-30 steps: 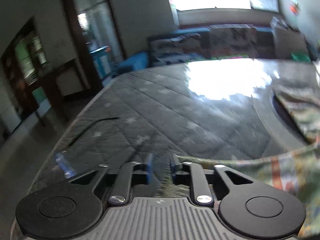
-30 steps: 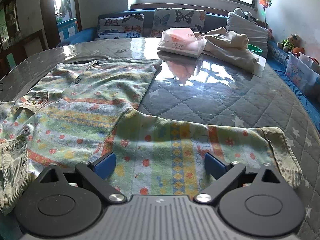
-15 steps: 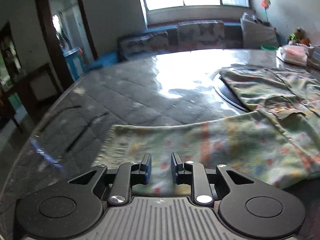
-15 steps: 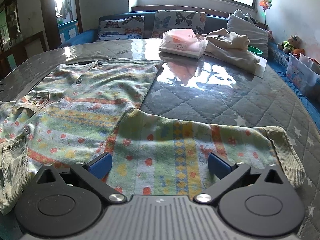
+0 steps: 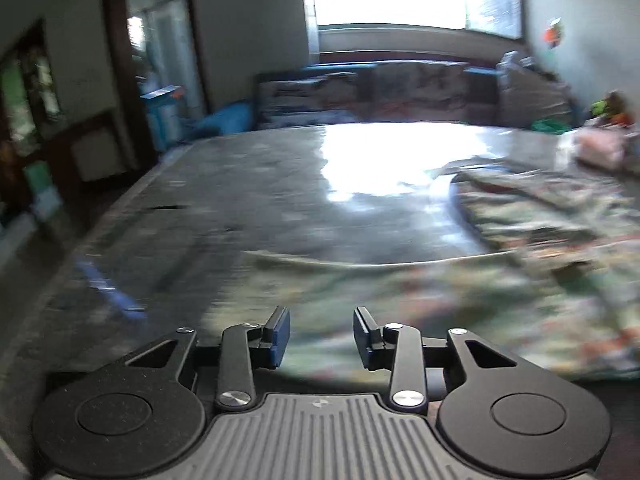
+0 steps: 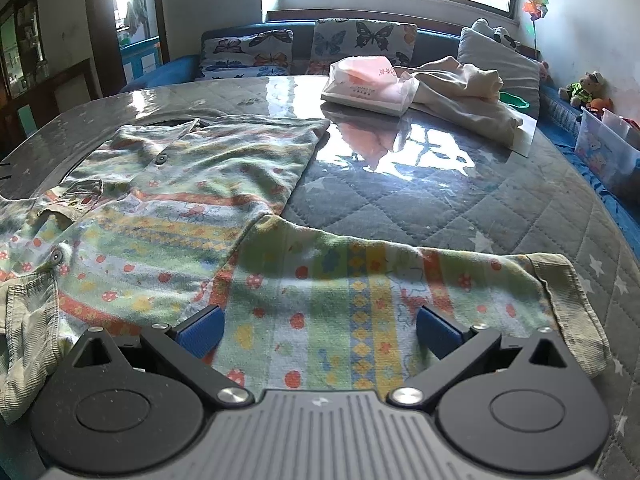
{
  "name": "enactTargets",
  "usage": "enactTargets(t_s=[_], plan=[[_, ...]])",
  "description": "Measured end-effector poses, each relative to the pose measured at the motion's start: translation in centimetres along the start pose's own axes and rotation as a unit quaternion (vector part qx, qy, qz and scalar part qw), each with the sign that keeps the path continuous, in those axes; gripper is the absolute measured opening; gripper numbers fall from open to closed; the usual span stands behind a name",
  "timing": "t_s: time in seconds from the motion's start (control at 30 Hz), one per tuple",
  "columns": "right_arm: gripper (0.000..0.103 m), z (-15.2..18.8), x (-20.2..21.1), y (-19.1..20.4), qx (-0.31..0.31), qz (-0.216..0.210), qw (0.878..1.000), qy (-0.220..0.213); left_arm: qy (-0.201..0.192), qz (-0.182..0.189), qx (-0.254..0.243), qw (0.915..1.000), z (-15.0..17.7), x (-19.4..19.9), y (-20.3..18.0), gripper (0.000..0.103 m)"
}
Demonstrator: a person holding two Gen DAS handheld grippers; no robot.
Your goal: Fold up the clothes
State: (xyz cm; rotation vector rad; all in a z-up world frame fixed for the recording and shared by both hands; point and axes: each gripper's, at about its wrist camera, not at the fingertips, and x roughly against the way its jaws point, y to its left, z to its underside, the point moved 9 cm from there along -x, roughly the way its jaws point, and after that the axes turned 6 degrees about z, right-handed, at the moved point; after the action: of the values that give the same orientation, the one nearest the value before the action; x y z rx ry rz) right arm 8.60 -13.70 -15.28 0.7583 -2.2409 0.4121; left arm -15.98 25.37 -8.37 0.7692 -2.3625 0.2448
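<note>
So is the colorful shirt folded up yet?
Not yet. The shirt lies spread flat on the table, its sleeve stretched out sideways.

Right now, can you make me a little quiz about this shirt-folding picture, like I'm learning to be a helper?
1. True or false: the right gripper is open above the sleeve.
2. What lies behind the tissue pack on the table? A) beige cloth B) shoes C) bowl
3. Fill in: the shirt has a round ____ near its collar.

Key: 1 true; 2 A; 3 button.
</note>
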Motion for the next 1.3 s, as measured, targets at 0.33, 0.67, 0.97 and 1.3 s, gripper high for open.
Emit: enactTargets(t_s=[0.33,0.67,0.97,1.3], plan=[[0.103,-0.6,1.9,1.6,0.006,-0.014,1.000,-0.026,-0.012,0.135,-0.085,0.9871,-0.5,0.0,-11.8,0.039],[0.103,-1.8,4.7,7.9,0.076,-0.082,0.992,-0.062,0.012,0.135,-0.151,0.9793,2.1,-0.3,-12.8,0.039],[0.103,0.9,3.0,11.6,0.147,-0.100,0.984,-0.025,0.003,0.162,-0.135,0.9776,-0.5,0.6,-14.4,0.044],[0.103,0.3,4.6,5.7,0.041,-0.065,0.996,-0.046,0.002,0.213,-0.108,0.9710,-2.9,0.4,-18.7,0.060]])
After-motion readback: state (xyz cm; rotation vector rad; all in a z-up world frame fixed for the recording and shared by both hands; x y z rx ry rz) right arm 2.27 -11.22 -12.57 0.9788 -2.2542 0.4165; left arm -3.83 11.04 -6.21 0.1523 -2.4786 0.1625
